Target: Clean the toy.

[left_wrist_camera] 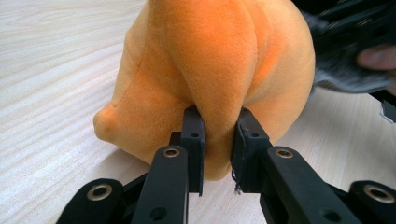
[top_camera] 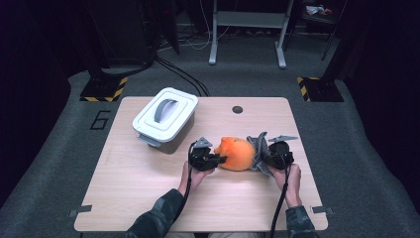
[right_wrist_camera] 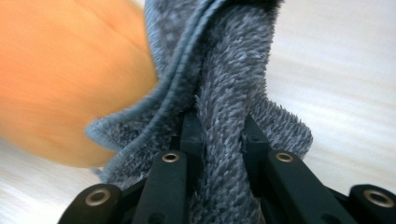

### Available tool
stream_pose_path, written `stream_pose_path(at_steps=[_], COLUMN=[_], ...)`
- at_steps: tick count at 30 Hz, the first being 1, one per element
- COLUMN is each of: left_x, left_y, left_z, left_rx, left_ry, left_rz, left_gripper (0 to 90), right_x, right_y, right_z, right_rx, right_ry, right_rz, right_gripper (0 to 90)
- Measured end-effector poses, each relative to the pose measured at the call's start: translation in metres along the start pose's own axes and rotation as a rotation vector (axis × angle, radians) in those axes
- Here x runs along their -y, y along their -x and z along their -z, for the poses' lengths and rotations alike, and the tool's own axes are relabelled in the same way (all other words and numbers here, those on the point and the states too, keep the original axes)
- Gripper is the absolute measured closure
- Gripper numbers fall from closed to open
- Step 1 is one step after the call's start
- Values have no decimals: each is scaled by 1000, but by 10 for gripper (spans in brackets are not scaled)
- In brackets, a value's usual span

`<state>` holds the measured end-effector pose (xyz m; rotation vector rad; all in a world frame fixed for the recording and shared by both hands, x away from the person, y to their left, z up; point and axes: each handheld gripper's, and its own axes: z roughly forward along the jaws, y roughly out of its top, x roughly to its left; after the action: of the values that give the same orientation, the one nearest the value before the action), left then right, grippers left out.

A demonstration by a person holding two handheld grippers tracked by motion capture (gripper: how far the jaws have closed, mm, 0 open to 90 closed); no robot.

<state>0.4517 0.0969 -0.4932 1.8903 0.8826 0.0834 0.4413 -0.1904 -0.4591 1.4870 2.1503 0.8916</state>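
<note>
We work on the table (top_camera: 148, 198); the white lidded bin (top_camera: 165, 119) sits well apart, up and left of the left claw (top_camera: 218, 159), and isn't in play. The toy (top_camera: 236, 153), an orange plush, lies on the table between the two claws. The left claw is clenched on a fold of the toy's plush (left_wrist_camera: 217, 135), pads pinching it from both sides, toy bulging straight ahead of the jaws. The right claw (top_camera: 265, 154) is clenched on a bunched ridge of grey cloth (right_wrist_camera: 224, 116); the cloth rises ahead of its jaws and presses on the toy's side at its upper left.

Looks like a wipe step: we anchor with the left, rub with the right.
- Keep the left pinch firm and steady so the toy doesn't roll.
- Drag the cloth along the plush with light pressure; too hard and the toy likely twists out of the pinch.
- Keep the cloth fold deep between the right pads (right_wrist_camera: 194, 135) so it doesn't slip.
</note>
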Motion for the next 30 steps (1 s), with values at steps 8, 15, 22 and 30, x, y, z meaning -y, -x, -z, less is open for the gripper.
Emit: stream_pose_path(at_steps=[8,15,22,30], left_x=[0,1,6,3], left_y=[0,2,5,9], left_z=[0,4,-1,-5], left_rx=[3,-12,-54,-77], left_ry=[3,13,11,13], left_rz=[4,-36,-96,-128], left_gripper=[759,558,484,729], right_x=[-26,-26,-26,-26], right_y=[-39,-43,-38,-32], right_z=[36,14,10,13], right_rx=[-52,-30,-24,-40], right_ry=[95,63,63,79], right_rz=[109,105,105,79], right_gripper=[761,762,763,761])
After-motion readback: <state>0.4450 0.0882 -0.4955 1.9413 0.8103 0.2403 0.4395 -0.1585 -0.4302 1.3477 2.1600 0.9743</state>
